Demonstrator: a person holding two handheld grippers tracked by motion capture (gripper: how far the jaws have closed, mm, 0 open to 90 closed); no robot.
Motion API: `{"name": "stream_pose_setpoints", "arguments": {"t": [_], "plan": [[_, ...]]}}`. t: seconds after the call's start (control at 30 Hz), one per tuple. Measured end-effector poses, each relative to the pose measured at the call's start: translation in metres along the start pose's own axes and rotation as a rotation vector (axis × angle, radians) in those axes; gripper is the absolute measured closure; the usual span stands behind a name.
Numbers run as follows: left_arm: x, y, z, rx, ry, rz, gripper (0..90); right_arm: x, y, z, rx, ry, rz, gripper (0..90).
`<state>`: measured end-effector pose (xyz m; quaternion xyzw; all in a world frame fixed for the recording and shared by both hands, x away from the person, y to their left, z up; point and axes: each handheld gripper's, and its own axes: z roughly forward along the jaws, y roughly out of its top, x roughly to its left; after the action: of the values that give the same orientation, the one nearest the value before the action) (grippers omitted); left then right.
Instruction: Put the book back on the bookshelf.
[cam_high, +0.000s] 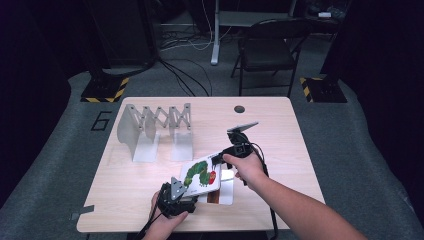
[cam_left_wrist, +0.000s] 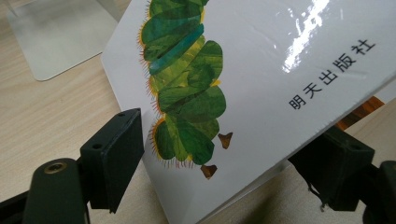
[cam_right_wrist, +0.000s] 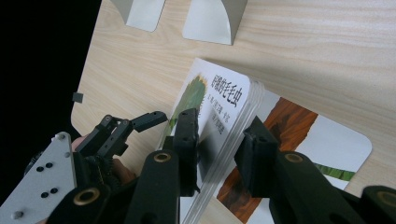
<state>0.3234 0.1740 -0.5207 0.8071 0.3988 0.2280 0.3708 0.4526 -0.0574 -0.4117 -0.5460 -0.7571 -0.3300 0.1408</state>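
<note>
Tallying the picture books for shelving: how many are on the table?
2: the caterpillar book is tilted up, held between both grippers; a second book lies flat beneath it. Others may be hidden underneath.

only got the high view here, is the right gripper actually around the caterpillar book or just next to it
Observer: Around it. In the right gripper view the right gripper straddles the edge of the caterpillar book, one jaw on the cover, one behind the pages.

Operator: and the left one

Observer: The left gripper has the book's corner between its open jaws; contact unclear.

Operator: anything under the book

Observer: Yes, a second book with a brown illustration lies flat on the table.
</note>
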Motion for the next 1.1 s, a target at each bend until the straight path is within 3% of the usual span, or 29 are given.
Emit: {"name": "stream_pose_setpoints", "arguments": {"t": [0.17, 0.4, 0.43, 0.63, 0.7, 0.8, 1.1], "plan": [[0.003, 0.001, -0.002, 0.016, -0.021, -0.014, 21.7, 0.009, 0.000, -0.003, 0.016, -0.031, 0.011, 71.2], [0.008, 0.002, -0.002, 0.026, -0.045, -0.030, 21.9, 0.013, 0.003, -0.002, 0.049, -0.027, 0.039, 72.1], [0.007, 0.002, -0.001, 0.003, -0.037, -0.045, 21.8, 0.013, 0.003, -0.002, 0.050, -0.026, 0.040, 72.3], [0.010, 0.001, 0.000, 0.024, -0.041, -0.023, 20.8, 0.018, 0.004, -0.004, 0.055, -0.027, 0.047, 73.5], [0.012, -0.001, 0.003, 0.039, -0.022, -0.038, 22.8, 0.020, 0.004, -0.005, 0.053, -0.013, 0.039, 74.3], [0.016, -0.004, 0.006, 0.046, -0.052, -0.091, 19.3, 0.024, 0.001, -0.006, 0.060, -0.010, 0.027, 74.9], [0.015, -0.004, 0.004, 0.055, -0.055, -0.053, 18.6, 0.024, -0.006, -0.012, 0.058, 0.017, 0.019, 76.0]]}}
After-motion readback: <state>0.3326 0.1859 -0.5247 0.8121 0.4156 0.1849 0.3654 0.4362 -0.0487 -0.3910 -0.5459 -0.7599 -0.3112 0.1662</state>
